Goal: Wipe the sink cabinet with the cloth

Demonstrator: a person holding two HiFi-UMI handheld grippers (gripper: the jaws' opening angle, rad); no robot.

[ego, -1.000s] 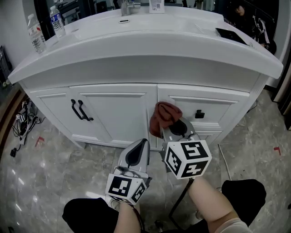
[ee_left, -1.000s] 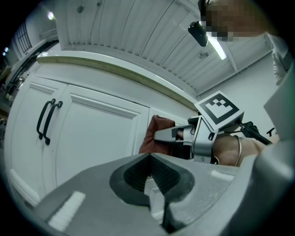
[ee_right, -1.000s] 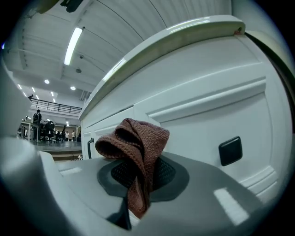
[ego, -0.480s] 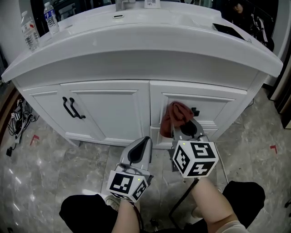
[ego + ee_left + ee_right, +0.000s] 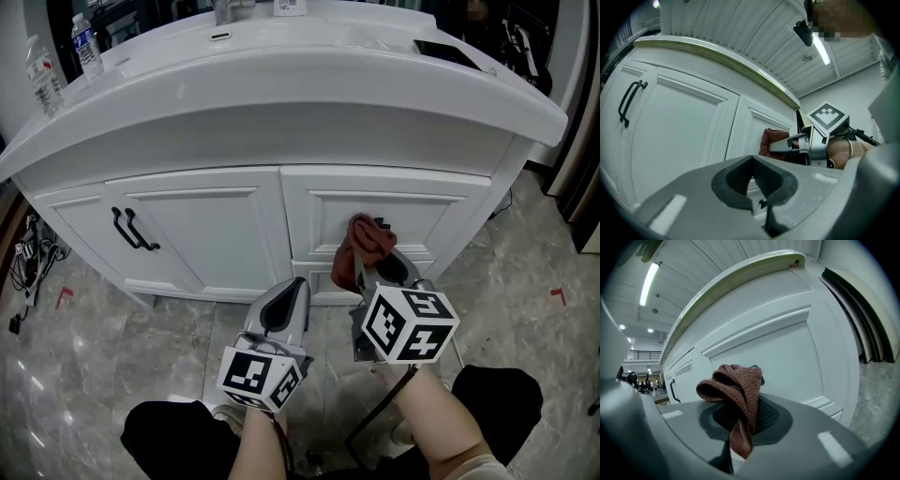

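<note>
The white sink cabinet (image 5: 206, 234) fills the head view, with two doors on the left and a drawer front (image 5: 412, 211) on the right. My right gripper (image 5: 375, 265) is shut on a reddish-brown knitted cloth (image 5: 361, 242), which presses against the drawer front. In the right gripper view the cloth (image 5: 733, 399) bunches out of the jaws against the white panel (image 5: 778, 352). My left gripper (image 5: 286, 305) hangs shut and empty below the doors, a little left of the right one. The left gripper view shows the cloth (image 5: 772, 140) and the right gripper (image 5: 787, 145) beside it.
Black door handles (image 5: 131, 230) sit on the left door. Two water bottles (image 5: 37, 70) stand on the countertop's left end, and a dark flat object (image 5: 450, 54) lies at its right. Cables (image 5: 23, 267) trail on the grey marbled floor at left. My knees show at the bottom.
The right gripper has carried the cloth rightwards across the cabinet front, from the door seam onto the drawer panel. The left gripper has stayed low and shut.
</note>
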